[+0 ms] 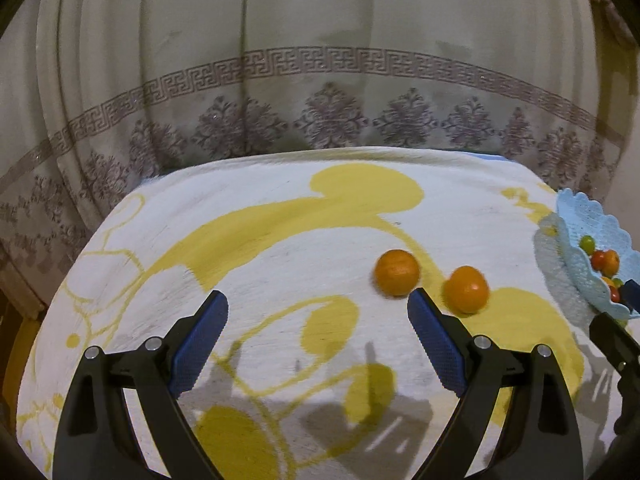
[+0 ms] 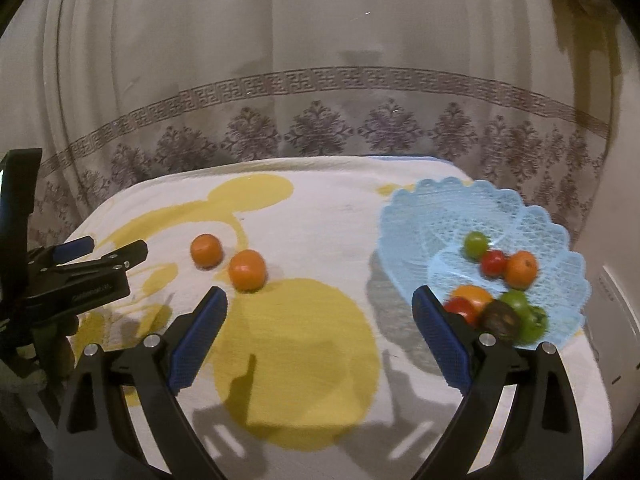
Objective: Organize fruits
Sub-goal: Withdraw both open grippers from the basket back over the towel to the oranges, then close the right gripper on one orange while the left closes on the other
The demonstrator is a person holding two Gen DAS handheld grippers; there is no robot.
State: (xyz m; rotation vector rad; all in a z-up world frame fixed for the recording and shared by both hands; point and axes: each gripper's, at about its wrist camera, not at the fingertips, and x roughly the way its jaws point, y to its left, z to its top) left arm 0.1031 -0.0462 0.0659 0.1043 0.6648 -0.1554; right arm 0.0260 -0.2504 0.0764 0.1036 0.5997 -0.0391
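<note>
We see a table under a white and yellow cloth (image 2: 304, 344), a patterned curtain (image 2: 320, 80) behind its far edge. At the right sits a light blue lattice basket (image 2: 448, 208) holding mixed fruits (image 2: 520, 268). Two oranges (image 2: 248, 270) lie loose on the cloth, left of the basket. Our left gripper (image 1: 318, 312) and right gripper (image 2: 320, 312) both stand spread wide, grasping nothing.

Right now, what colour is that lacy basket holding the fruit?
Light blue, with an openwork lattice and scalloped rim. The basket shows best in the right wrist view.
</note>
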